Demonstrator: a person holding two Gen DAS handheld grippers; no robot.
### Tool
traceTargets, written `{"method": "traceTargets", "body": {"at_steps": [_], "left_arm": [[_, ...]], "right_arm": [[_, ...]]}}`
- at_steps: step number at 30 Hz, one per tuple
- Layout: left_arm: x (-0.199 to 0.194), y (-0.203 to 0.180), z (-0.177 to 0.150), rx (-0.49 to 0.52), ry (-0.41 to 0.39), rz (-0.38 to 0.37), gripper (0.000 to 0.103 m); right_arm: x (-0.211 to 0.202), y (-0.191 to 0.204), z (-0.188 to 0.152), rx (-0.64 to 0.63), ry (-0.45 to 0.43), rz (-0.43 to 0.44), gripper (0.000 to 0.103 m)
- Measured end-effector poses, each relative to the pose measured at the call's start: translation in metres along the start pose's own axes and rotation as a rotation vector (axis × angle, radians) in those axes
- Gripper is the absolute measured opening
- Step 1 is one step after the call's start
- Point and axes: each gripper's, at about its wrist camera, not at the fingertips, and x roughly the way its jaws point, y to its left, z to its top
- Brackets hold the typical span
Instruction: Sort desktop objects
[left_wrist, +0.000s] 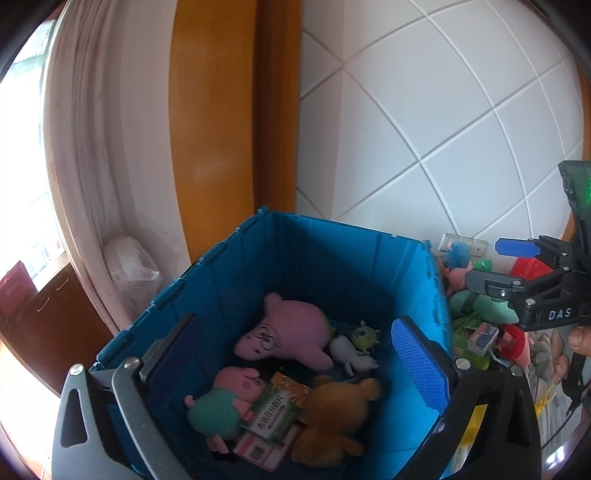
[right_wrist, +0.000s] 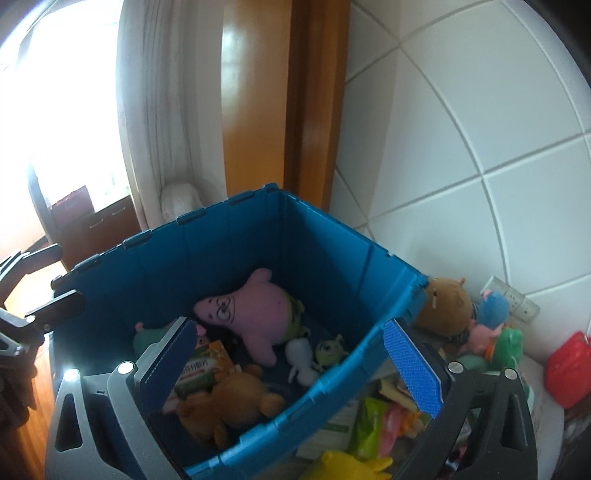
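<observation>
A blue plastic crate (left_wrist: 332, 254) (right_wrist: 258, 229) holds a pink starfish plush (left_wrist: 291, 332) (right_wrist: 258, 314), a pig plush in green (left_wrist: 221, 402), a brown bear plush (left_wrist: 336, 417) (right_wrist: 229, 402), a small white figure (left_wrist: 351, 354) (right_wrist: 303, 358), a green one-eyed toy (left_wrist: 365, 338) (right_wrist: 328, 350) and a green-and-orange box (left_wrist: 273, 413) (right_wrist: 203, 369). My left gripper (left_wrist: 291, 373) is open and empty above the crate. My right gripper (right_wrist: 291, 362) is open and empty over the crate's near right wall; it also shows in the left wrist view (left_wrist: 517, 258).
To the right of the crate lies a pile of plush toys (left_wrist: 476, 302) (right_wrist: 480, 325), snack packets (right_wrist: 373, 424), a yellow toy (right_wrist: 347, 465) and a red object (right_wrist: 569, 369). A white tiled wall (left_wrist: 443, 129) and a wooden door frame (left_wrist: 229, 129) stand behind.
</observation>
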Motion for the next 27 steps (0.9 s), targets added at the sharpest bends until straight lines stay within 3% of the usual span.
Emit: {"method": "traceTargets", "body": {"at_steps": [6, 12, 20, 27], "left_arm": [[-0.020, -0.061, -0.004, 0.054, 0.003, 0.004, 0.103], [-0.039, -0.148, -0.013, 0.108, 0.013, -0.006, 0.103], [-0.071, -0.265, -0.034, 0.156, 0.012, -0.067, 0.103], [-0.101, -0.334, -0.052, 0.161, 0.003, -0.105, 0.103]], "right_arm": [[-0.047, -0.039, -0.037, 0.049, -0.032, -0.008, 0.102], [-0.102, -0.096, -0.091, 0.114, -0.041, -0.036, 0.102], [-0.179, -0.172, -0.167, 0.175, -0.028, -0.096, 0.102], [-0.241, -0.221, -0.222, 0.216, -0.023, -0.157, 0.102]]}}
